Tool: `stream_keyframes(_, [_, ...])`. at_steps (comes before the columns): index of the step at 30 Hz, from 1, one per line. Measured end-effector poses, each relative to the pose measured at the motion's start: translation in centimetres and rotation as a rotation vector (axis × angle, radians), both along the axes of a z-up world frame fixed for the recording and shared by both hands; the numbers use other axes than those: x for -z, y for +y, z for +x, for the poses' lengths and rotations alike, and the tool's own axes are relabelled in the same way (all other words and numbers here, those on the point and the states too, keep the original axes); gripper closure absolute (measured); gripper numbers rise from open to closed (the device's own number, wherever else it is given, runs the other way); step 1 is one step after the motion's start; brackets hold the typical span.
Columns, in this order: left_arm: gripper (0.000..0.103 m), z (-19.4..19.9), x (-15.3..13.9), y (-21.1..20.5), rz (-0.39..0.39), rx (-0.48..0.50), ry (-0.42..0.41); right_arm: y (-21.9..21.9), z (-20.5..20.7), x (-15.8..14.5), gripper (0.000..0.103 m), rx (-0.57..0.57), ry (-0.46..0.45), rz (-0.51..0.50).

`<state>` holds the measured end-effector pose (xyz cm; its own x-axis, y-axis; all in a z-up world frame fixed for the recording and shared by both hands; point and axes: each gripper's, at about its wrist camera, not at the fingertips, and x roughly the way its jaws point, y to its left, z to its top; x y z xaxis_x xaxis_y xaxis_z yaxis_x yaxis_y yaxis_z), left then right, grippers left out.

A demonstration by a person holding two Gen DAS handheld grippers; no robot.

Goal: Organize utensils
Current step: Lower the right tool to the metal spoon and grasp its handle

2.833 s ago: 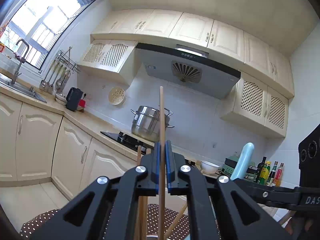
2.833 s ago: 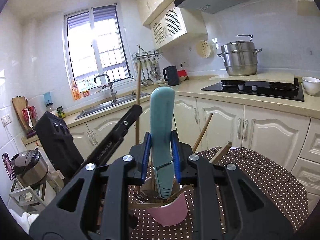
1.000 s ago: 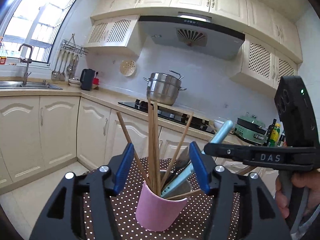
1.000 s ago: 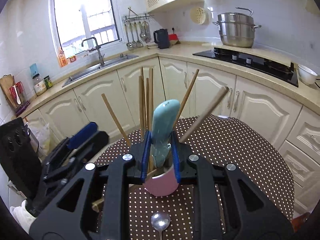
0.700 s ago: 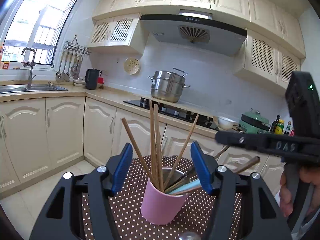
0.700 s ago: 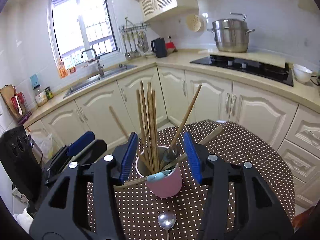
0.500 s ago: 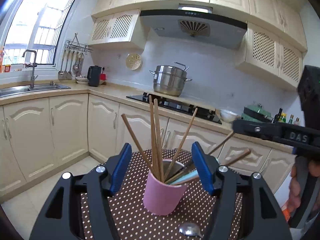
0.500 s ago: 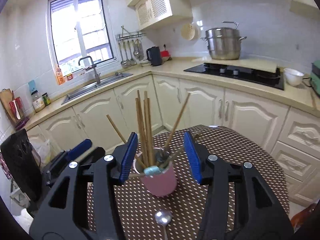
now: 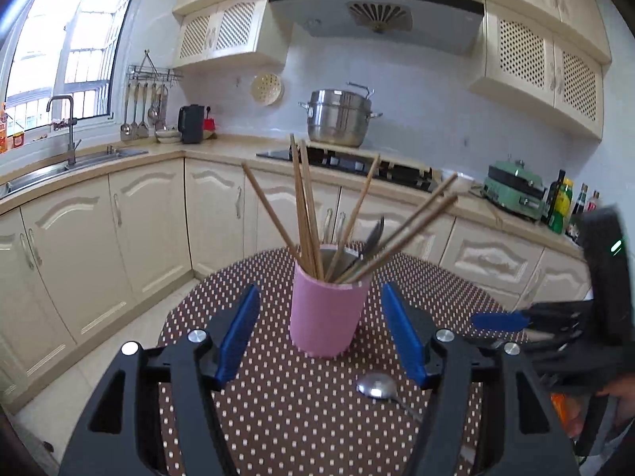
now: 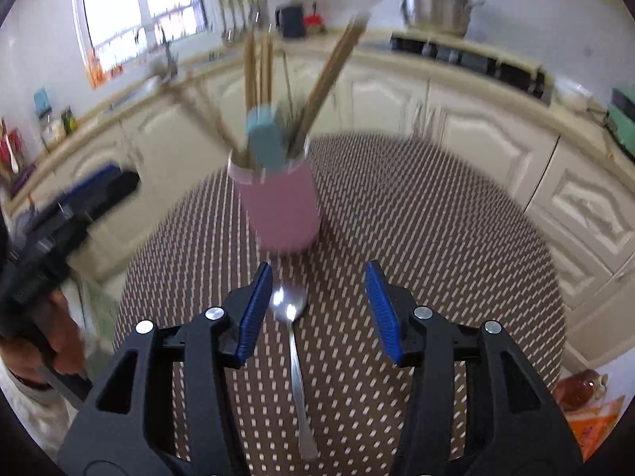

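Steel spoon (image 10: 291, 319) is lying on the dotted desk (image 10: 436, 238) before the pink cup (image 10: 279, 210), handle pointing back between my right claw (image 10: 319, 311), whose spread, empty pads I am hovering nearest it.

pink cup (image 9: 325, 317) upright, full of chopsticks (image 9: 305, 206); steel spoon (image 10: 291, 317) flat beside it
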<state>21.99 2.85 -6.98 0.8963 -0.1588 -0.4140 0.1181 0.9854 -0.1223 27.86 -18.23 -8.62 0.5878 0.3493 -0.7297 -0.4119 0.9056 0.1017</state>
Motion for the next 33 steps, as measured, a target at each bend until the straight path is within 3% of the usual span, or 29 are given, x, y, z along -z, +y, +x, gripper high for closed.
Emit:
stream_keyframes(7, [0.039,-1.1,1.3,0.3,0.038,-0.009,0.054,2.6,0.8,5.4,0.055,-0.05,0.144,-0.081])
stream_keyframes(9, [0.039,-1.4,1.6,0.4,0.047,-0.009,0.064,3.4,1.1,6.3,0.063,-0.05,0.16,-0.1])
stream_keyframes(16, [0.039,-1.5,2.2,0.9,0.048,-0.01,0.09,5.0,2.2,8.1,0.076,-0.053,0.19,-0.173])
stream_keyframes(18, [0.039,-1.5,2.2,1.0,0.048,-0.011,0.091,5.2,2.4,8.4,0.089,-0.059,0.188,-0.183])
stream_keyframes(21, [0.039,-1.3,2.3,1.4,0.031,-0.016,0.092,4.8,2.4,8.1,0.098,-0.049,0.154,-0.169])
stream_keyframes(29, [0.039,-0.6,2.2,2.6,-0.022,-0.027,0.058,0.9,1.1,2.6,0.101,0.022,-0.018,0.103])
stream_keyframes(31, [0.039,-0.2,2.2,2.8,-0.032,-0.035,0.065,0.9,1.0,1.9,0.101,0.006,-0.003,0.124])
stream_keyframes(33, [0.039,0.2,2.4,3.0,-0.043,-0.04,0.08,1.3,1.6,2.5,0.1,-0.028,0.059,0.072])
